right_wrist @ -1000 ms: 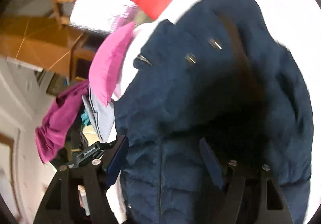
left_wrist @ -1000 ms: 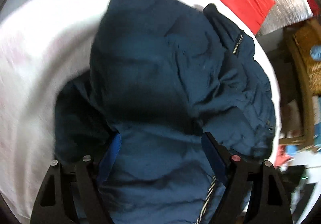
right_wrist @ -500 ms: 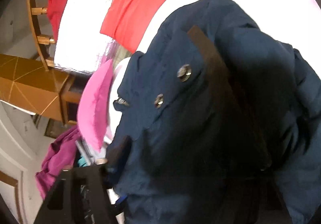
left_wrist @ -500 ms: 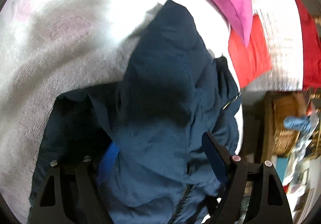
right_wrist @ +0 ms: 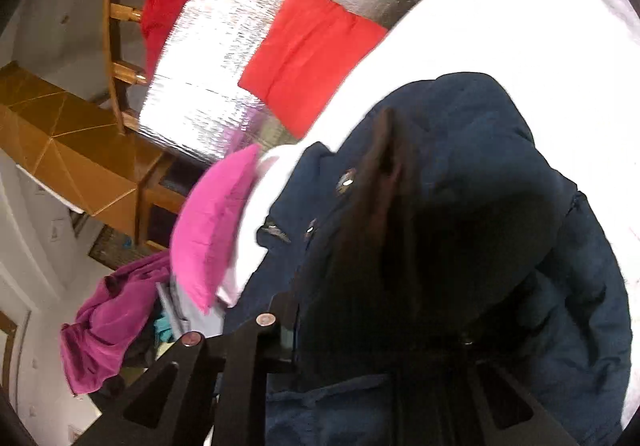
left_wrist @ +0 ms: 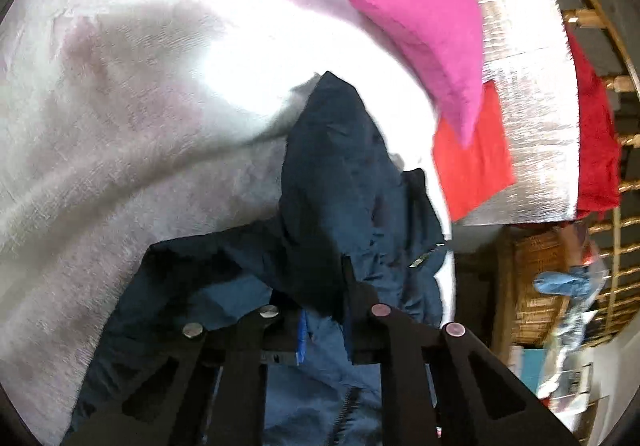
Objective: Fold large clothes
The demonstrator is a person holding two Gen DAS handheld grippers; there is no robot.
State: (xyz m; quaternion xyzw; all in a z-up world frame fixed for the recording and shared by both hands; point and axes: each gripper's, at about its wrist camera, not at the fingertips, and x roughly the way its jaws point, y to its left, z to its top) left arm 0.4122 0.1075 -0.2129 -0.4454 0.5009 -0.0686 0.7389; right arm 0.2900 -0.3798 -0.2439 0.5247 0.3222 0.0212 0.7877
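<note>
A dark navy jacket (left_wrist: 340,182) with a zip and snap buttons lies bunched on a white cover (left_wrist: 132,94). My left gripper (left_wrist: 324,314) is shut on a fold of the jacket's fabric, which hangs over its fingers. In the right wrist view the same navy jacket (right_wrist: 460,214) fills the frame, with a brown strip along its placket. My right gripper (right_wrist: 384,330) is shut on the jacket; only its left finger (right_wrist: 260,330) shows, the other is hidden under fabric.
A pink cushion (left_wrist: 420,18) and a folded red garment (left_wrist: 468,158) lie past the jacket, on a silver quilted sheet (left_wrist: 528,94). A wicker basket (left_wrist: 536,286) and wooden rails stand to the right. A magenta cloth (right_wrist: 108,322) hangs at the right view's lower left.
Both grippers have closed on the jacket and lifted it. The jacket has bunched up narrower, and more of the white cover and the room beyond shows.
</note>
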